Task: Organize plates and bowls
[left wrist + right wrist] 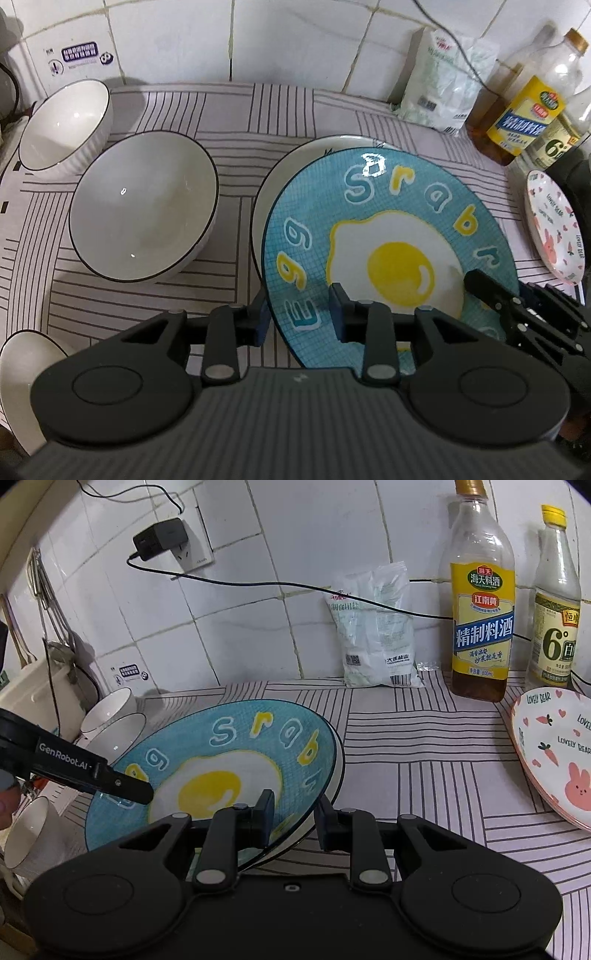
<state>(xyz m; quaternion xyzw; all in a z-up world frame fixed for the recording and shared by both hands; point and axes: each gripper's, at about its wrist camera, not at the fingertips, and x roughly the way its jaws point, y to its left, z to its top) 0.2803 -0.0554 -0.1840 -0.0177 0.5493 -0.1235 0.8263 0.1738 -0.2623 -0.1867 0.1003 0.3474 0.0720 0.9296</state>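
Your left hand-held gripper (297, 314) filled the bottom of the left wrist view, its jaws straddling the near rim of the blue egg plate (388, 236) with a gap on both sides, so they looked loosened rather than pinching. Your right hand-held gripper (295, 818), low in the right wrist view, had one finger over the plate and one under its edge; it appeared to be clamped on that rim, carrying the weight.

That blue egg plate sat tilted at centre frame, its far edge resting on the white plate (295, 162) beneath, so this stacking step seemed nearly finished but not settled flat. At the right edge, the pink rabbit plate (554, 760) waited on the striped surface (424, 746), probably next for the stack. On the left, two white bowls (144, 206) stood side by side, unnested, with a third (22, 365) at the lower left corner. You pitched the left wrist steeply downward and the right one more shallowly.
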